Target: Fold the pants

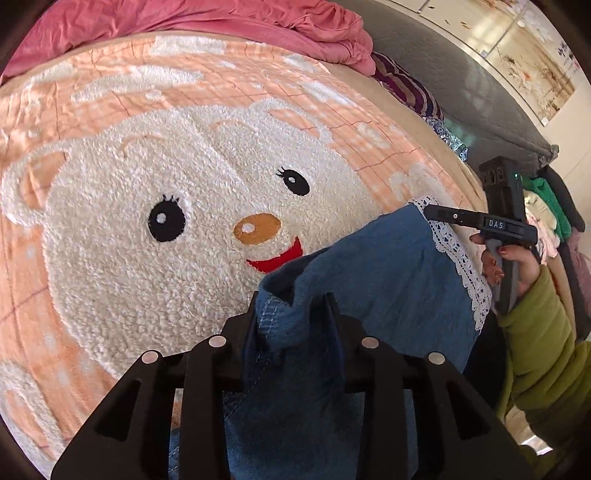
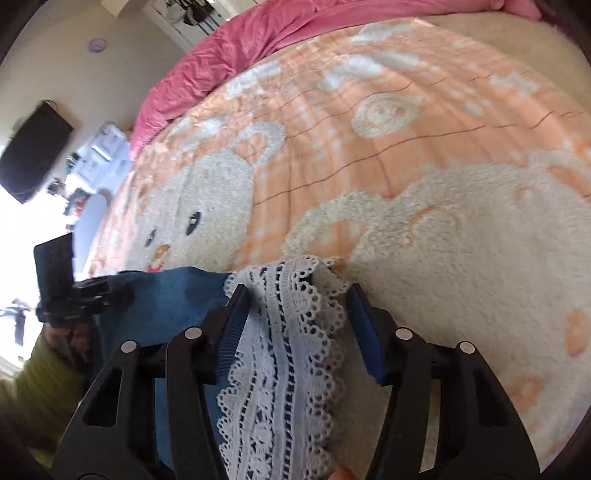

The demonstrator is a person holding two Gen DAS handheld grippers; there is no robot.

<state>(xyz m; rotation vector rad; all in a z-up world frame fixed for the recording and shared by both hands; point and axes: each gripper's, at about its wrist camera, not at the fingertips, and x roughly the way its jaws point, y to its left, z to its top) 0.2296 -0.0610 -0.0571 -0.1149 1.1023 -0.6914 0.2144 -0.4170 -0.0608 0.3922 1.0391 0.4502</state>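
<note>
Blue denim pants (image 1: 388,273) with a white lace hem (image 1: 463,269) are held up over the bed. My left gripper (image 1: 291,299) is shut on a bunched stitched denim edge. My right gripper (image 2: 295,291) is closed on the white lace hem (image 2: 284,354), with blue denim (image 2: 173,295) stretching left from it. In the left wrist view the right gripper (image 1: 432,212) pinches the lace corner at the right. In the right wrist view the left gripper (image 2: 96,291) shows at the far left, holding the denim.
A peach fleece blanket (image 1: 184,110) with a white bear face covers the bed. A pink crumpled sheet (image 1: 258,22) lies along the far side. A striped cloth (image 1: 406,85) and piled clothes (image 1: 546,206) sit at the right. A dark screen (image 2: 33,151) hangs on the wall.
</note>
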